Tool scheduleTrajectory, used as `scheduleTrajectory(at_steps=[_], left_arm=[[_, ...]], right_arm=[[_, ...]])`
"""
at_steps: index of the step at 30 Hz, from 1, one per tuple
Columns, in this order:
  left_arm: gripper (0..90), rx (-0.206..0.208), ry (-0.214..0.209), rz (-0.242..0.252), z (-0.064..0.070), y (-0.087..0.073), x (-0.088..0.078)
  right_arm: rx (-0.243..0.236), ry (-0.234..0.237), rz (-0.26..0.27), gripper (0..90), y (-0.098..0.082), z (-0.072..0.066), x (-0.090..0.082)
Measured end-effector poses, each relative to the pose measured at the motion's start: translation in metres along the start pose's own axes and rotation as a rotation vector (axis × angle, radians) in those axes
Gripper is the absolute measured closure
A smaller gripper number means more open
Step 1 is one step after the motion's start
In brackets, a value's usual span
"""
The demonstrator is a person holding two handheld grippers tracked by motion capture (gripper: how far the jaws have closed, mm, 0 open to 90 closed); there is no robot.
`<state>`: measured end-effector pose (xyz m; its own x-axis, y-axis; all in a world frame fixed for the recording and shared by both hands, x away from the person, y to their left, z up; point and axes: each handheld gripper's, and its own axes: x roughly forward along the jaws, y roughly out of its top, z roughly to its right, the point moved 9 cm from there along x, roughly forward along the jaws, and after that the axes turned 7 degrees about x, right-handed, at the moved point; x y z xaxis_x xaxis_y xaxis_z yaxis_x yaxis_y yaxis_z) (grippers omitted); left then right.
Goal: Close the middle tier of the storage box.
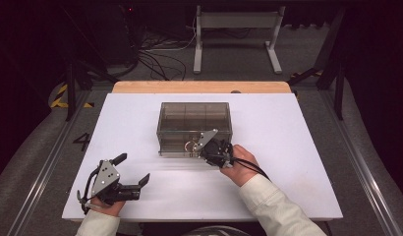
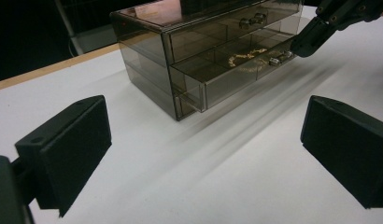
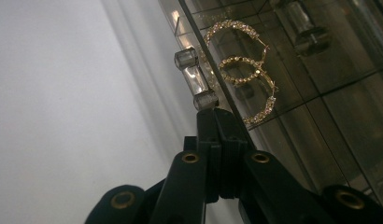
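A smoked clear drawer box (image 1: 194, 120) stands mid-table. In the left gripper view its lower drawer (image 2: 227, 79) is pulled out a little. Gold hoop earrings (image 3: 248, 77) lie inside that drawer, also seen as a gold glint (image 2: 245, 57) from the left. My right gripper (image 3: 215, 116) is shut with nothing between its jaws. Its tip rests against the end of the drawer's clear bar handle (image 3: 194, 79). The same right gripper (image 1: 212, 147) sits at the box's front right. My left gripper (image 1: 134, 168) is open and empty near the table's front left, its jaws (image 2: 206, 140) pointing at the box.
The white table top (image 1: 288, 162) has a wooden strip (image 1: 199, 87) along its far edge. Beyond it stand a white frame (image 1: 236, 34) and loose cables (image 1: 160, 59) on the floor. Metal rails (image 1: 366, 167) run along both sides of the table.
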<state>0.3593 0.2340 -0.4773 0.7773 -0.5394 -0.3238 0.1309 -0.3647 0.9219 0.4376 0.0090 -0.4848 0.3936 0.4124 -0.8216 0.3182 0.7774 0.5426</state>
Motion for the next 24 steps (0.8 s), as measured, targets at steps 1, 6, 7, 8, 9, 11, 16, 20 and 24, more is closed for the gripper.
scheduleTrajectory(at_steps=[1,6,7,8,9,11,16,20,24], left_arm=[[2.7,0.003,0.002,0.001,0.0,0.0,0.0],[2.7,0.001,0.002,0.001,0.0,-0.001,-0.001],[2.7,0.003,0.004,0.002,-0.001,0.0,-0.001],[2.7,0.002,0.004,0.003,0.0,0.0,-0.001],[2.7,0.001,0.004,0.003,0.0,0.0,-0.001],[2.6,-0.001,0.003,0.001,0.0,-0.001,-0.002],[2.7,-0.001,0.003,0.001,0.0,-0.001,-0.002],[2.7,-0.001,0.003,0.001,0.0,-0.001,-0.002],[2.7,0.0,0.002,0.0,0.0,-0.001,-0.002]], right_arm=[[0.0,-0.003,0.003,90.0,0.0,0.001,0.001],[0.006,-0.02,0.019,90.0,0.003,0.005,0.004],[0.007,-0.026,0.023,90.0,0.004,0.005,0.004],[0.008,-0.032,0.027,90.0,0.004,0.006,0.005],[0.009,-0.039,0.03,90.0,0.005,0.007,0.005],[0.014,-0.047,0.037,90.0,0.005,0.01,0.006],[0.025,-0.069,0.049,90.0,0.007,0.015,0.008],[0.027,-0.082,0.058,90.0,0.008,0.018,0.009],[0.032,-0.101,0.068,90.0,0.009,0.021,0.011]])
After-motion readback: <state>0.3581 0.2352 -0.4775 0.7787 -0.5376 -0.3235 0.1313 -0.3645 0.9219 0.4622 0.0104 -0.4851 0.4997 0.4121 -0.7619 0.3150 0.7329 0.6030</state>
